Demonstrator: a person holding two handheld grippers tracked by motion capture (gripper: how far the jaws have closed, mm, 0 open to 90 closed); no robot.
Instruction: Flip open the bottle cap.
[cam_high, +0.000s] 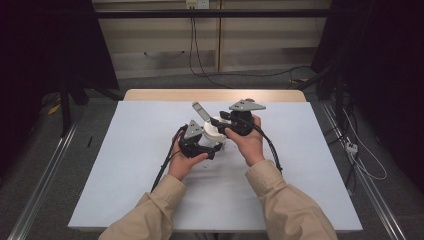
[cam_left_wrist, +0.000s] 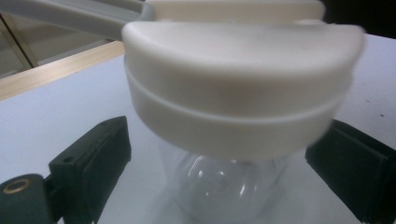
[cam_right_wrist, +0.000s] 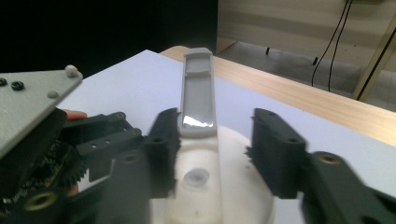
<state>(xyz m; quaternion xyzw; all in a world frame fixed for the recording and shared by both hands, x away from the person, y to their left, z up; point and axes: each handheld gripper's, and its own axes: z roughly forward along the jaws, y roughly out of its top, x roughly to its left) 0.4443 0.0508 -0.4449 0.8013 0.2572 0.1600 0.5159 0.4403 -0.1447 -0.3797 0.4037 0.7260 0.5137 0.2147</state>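
A clear container (cam_left_wrist: 219, 189) with a thick white lid (cam_left_wrist: 238, 79) stands at the middle of the table (cam_high: 212, 131). A grey handle (cam_high: 201, 112) rises tilted from the lid. My left gripper (cam_left_wrist: 219, 154) straddles the clear body just under the lid, and its black pads (cam_left_wrist: 100, 154) stand off the wall on both sides, so it is open. My right gripper (cam_right_wrist: 212, 135) hovers over the lid (cam_right_wrist: 219, 186) with the grey handle (cam_right_wrist: 198, 93) between its jaws. One jaw is close against the handle and the other stands well apart from it.
A pale blue mat (cam_high: 140, 175) covers a wooden table (cam_high: 215, 95). Beyond the far edge are a grey floor and trailing cables (cam_high: 240, 75). Dark stands flank both sides. In the right gripper view, my left gripper's body (cam_right_wrist: 93, 135) and grey plate (cam_right_wrist: 28, 102) crowd the left.
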